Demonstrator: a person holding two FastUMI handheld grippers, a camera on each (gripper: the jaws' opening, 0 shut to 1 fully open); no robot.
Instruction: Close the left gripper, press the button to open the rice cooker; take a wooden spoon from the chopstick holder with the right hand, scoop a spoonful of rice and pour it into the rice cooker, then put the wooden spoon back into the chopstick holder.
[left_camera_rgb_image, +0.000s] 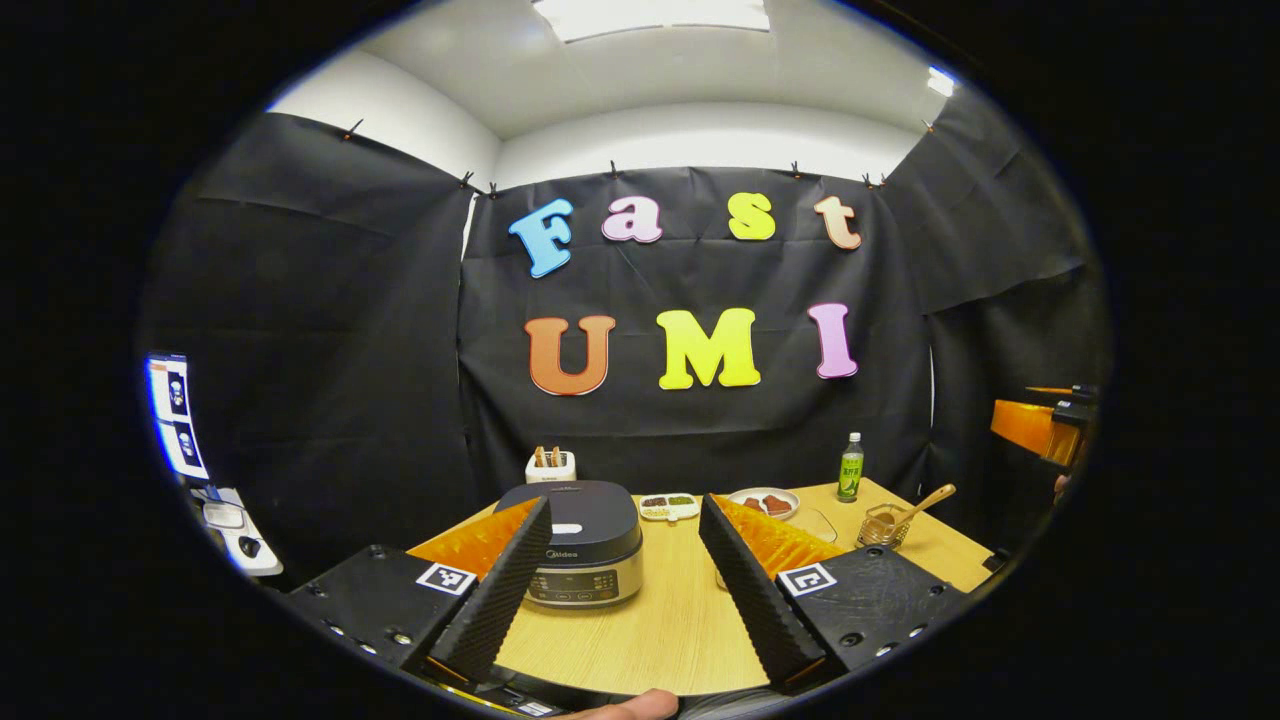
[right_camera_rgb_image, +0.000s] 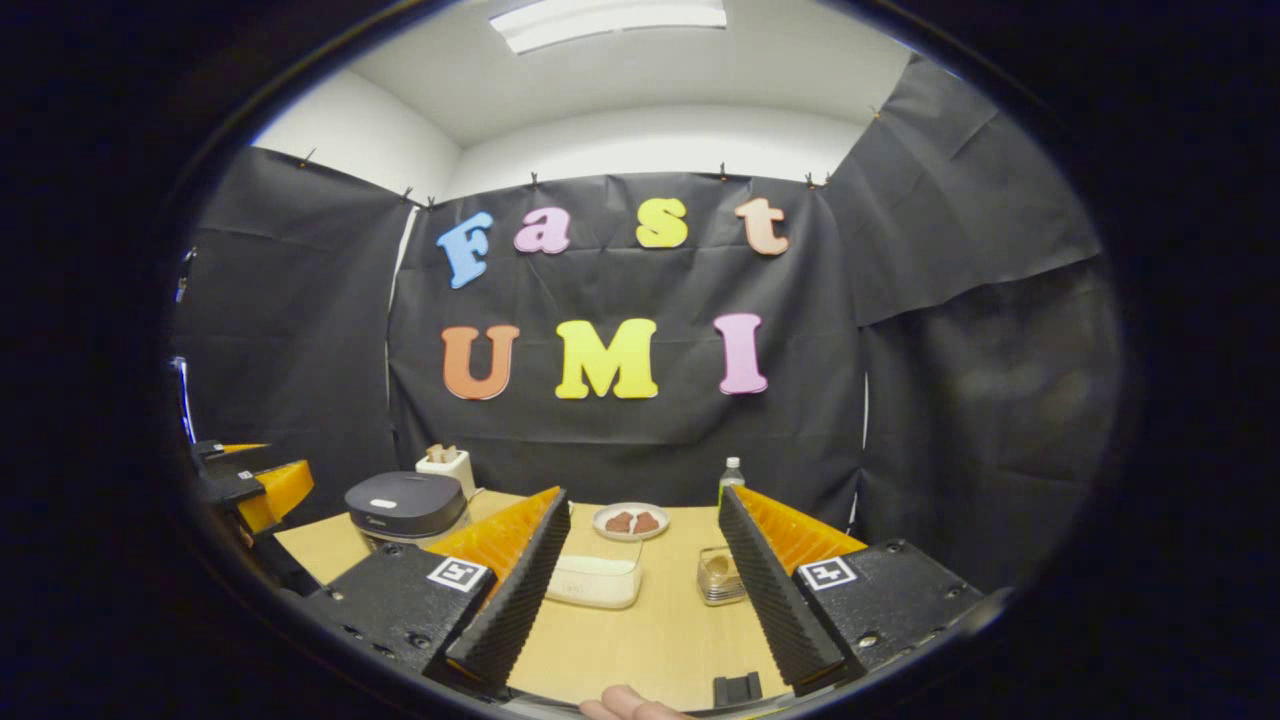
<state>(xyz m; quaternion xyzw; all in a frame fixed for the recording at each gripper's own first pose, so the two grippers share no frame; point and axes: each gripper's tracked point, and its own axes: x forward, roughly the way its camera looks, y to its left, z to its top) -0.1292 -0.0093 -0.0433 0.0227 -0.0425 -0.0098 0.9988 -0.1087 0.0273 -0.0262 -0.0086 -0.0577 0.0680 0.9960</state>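
In the left gripper view, our left gripper (left_camera_rgb_image: 625, 590) stands wide open and empty, its fingers framing the one rice cooker (left_camera_rgb_image: 583, 542), lid down, straight ahead and a little left on the table (left_camera_rgb_image: 650, 640). We judge it the nearer tool for the button. One wooden spoon (left_camera_rgb_image: 925, 503) leans rightward out of the chopstick holder (left_camera_rgb_image: 882, 526), far right.

In the right gripper view, our right gripper (right_camera_rgb_image: 645, 600), also wide open and empty, faces one rice container (right_camera_rgb_image: 598, 580); the chopstick holder sits just ahead, right of centre, and the rice cooker far left.
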